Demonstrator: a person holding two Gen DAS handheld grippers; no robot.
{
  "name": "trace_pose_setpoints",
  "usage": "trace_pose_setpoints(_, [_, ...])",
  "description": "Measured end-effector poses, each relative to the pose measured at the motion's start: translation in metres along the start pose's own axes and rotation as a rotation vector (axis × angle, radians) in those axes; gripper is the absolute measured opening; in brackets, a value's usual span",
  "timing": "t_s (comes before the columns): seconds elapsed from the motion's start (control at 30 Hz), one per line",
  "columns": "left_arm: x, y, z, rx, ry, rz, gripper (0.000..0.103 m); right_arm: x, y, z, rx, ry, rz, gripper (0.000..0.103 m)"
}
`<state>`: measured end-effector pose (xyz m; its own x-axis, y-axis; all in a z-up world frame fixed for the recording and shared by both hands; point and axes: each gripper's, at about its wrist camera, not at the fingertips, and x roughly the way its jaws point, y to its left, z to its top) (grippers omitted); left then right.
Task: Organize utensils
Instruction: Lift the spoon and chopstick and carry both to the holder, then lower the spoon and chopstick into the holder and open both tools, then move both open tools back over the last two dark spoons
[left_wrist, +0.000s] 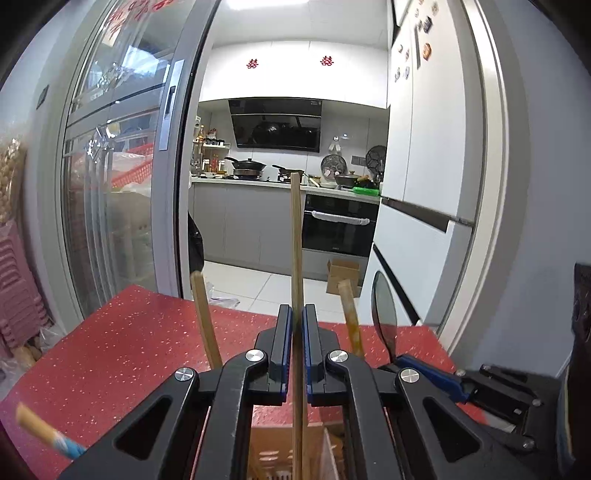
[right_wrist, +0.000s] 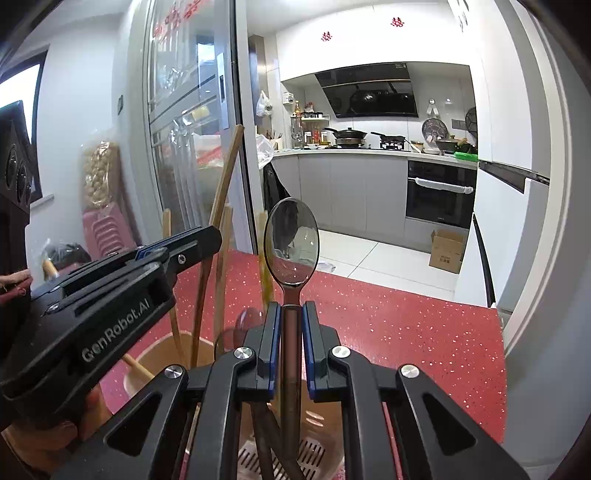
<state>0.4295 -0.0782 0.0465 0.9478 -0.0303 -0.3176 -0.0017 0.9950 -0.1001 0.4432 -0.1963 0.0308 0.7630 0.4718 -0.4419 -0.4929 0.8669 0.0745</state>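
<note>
Red white-speckled table, beige holder

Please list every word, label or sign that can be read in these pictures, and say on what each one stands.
"GenRobot.AI": on the side of the left tool, seen in the right wrist view.
Red double-happiness signs: on the white upper kitchen cabinets.
Red characters on the glass door: cut off, not readable.
Print on the cardboard box: too small.
Oven brand mark: too small.

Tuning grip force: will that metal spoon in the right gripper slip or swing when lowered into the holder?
The spoon looks polished, so probably slippery against the pads. Right gripper clamps the narrow neck under the bowl, so it may pivot. It looks rigid and should not flex entering the utensil holder.
</note>
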Motion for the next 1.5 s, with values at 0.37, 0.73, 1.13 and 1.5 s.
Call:
trace_pose_setpoints(0.37, [-0.016, -0.004, -0.016, 0.059, 0.032, 0.016, 0.034, -0.003, -0.003, -0.018, 0.011, 0.043, 0.014, 0.013])
trace_pose_setpoints(0.73, [-0.059, -0.003, -0.016, 0.048, 0.036, -0.009, 0.034, -0.011, -0.002, -0.014, 0.024, 0.063, 0.014, 0.035])
trace_pose_setpoints(1.13, [-0.127, 0.017, -0.030, 0.025, 0.102, -0.032, 0.034, -0.054, -0.004, -0.019, 0.152, 0.084, 0.018, 0.048])
trace_pose_setpoints(1.5, [-0.165, 0.047, -0.062, 0.028, 0.224, -0.005, 0.062, -0.087, 0.024, -0.066, 0.229, 0.208, 0.032, 0.055])
